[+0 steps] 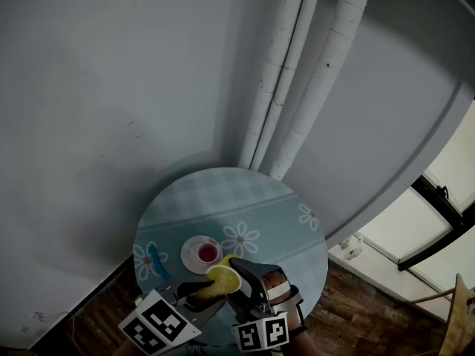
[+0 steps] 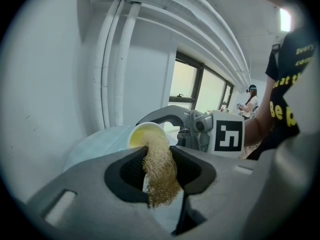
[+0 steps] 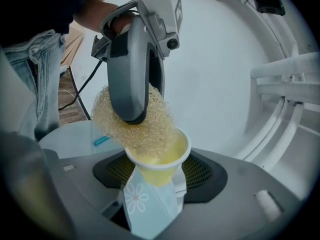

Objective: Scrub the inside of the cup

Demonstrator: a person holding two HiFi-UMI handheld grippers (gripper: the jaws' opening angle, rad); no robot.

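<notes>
Both jaws pinch — right gripper (image 3: 155,196) the cup (image 3: 167,159), left gripper (image 2: 161,170) the scrubber (image 3: 152,134) dipped inside; next it should rub round.

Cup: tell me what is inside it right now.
A tan scrubbing pad, held by the left gripper, is pushed into the mouth of the cup. Part of the yellow inner wall shows; the bottom is covered by the pad.

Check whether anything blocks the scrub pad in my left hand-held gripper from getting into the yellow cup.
Nothing visible does. The scrub pad, clamped in the left hand-held gripper, already has its end in the open mouth of the yellow cup, which the right hand-held gripper holds.
</notes>
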